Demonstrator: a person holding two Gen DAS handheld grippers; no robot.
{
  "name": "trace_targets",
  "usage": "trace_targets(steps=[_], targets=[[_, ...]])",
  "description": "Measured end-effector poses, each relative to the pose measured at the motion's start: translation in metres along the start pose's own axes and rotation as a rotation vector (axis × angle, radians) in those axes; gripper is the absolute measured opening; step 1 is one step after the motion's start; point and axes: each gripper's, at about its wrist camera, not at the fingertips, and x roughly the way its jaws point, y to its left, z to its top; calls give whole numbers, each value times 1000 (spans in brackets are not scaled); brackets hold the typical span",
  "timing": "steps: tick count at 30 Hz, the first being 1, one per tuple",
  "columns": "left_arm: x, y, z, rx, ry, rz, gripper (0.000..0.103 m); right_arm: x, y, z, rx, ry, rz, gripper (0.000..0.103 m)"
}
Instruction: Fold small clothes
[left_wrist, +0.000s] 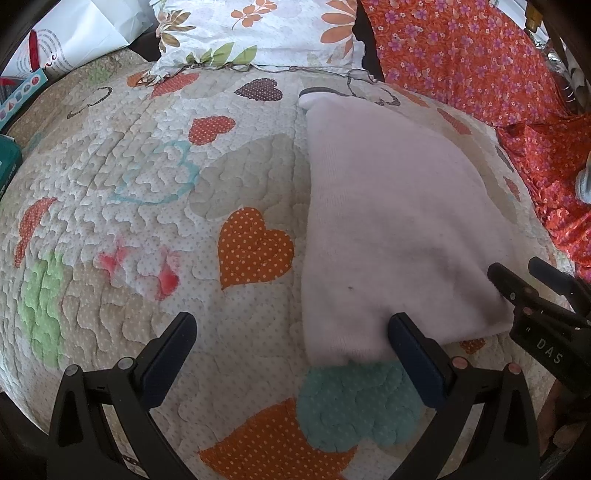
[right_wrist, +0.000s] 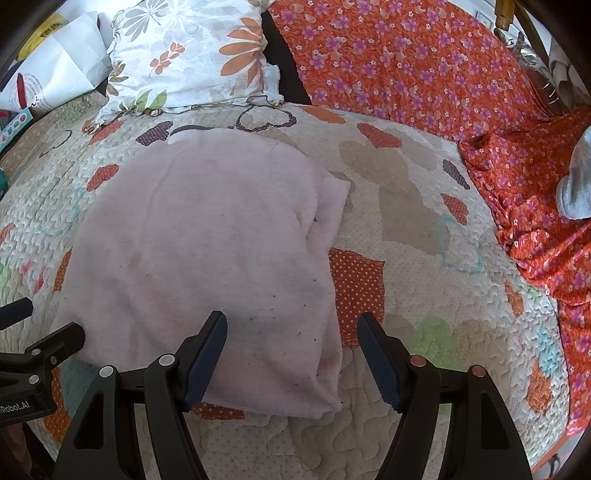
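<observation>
Hovering wide open at the near hem of a pink garment (right_wrist: 207, 236) on the bed (left_wrist: 147, 206), left gripper (left_wrist: 291, 358) and right gripper (right_wrist: 291, 358) must each pinch a corner to fold.

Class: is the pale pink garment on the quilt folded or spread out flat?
Folded: the pale pink knit garment shows a layered edge on its right side.

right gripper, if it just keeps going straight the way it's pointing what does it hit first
Most likely the near right corner of the pale pink garment, which lies between the open fingers of the right gripper. Depth is unclear, so it could land on the heart-patterned quilt beside that edge instead.
</observation>
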Motion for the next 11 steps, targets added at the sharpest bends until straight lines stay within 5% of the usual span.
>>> trace_targets(steps=[11], targets=[[-5,-5,-2,2,-7,-14,103,0,3,-1,-6,-1,-1,78]])
